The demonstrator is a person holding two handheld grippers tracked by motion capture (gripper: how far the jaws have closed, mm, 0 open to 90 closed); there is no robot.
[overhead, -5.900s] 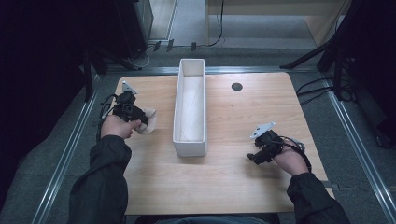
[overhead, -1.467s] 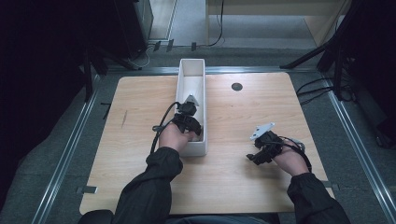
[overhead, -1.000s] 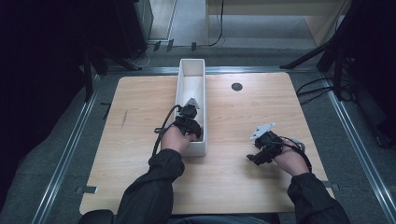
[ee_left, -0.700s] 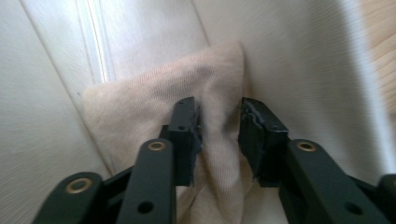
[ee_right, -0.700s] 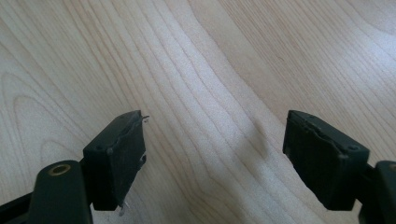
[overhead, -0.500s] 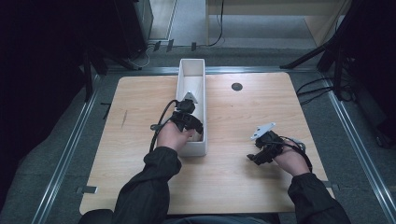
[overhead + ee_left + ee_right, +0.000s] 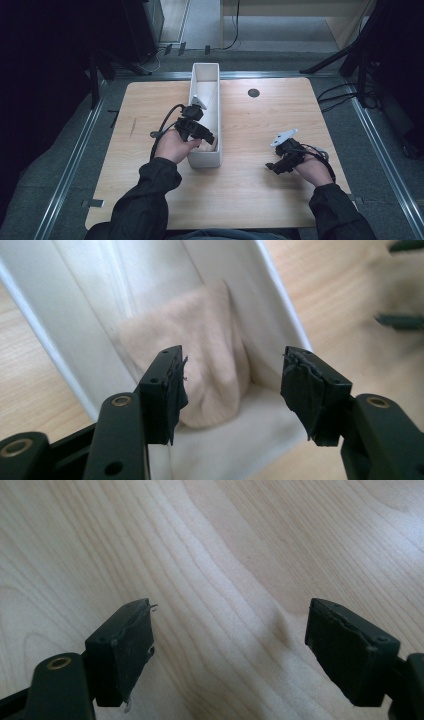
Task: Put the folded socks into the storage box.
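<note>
A soft, fuzzy, matt beige cloth point(image 7: 210, 355) is seen beyond the left gripper point(image 7: 232, 385), inside a smooth white plastic bin point(image 7: 65, 340). Matt black pads point(image 7: 305, 390), frayed at the edges, are borne. Pale, smooth-grained wood makes up the table point(image 7: 225, 545).

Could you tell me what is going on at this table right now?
A person works with a gripper in each hand. The left gripper hangs over the near end of the white bin; its jaws have just been opening and are clear of the beige cloth, which lies inside the bin. The right gripper is open over the bare table, holding nothing.
</note>
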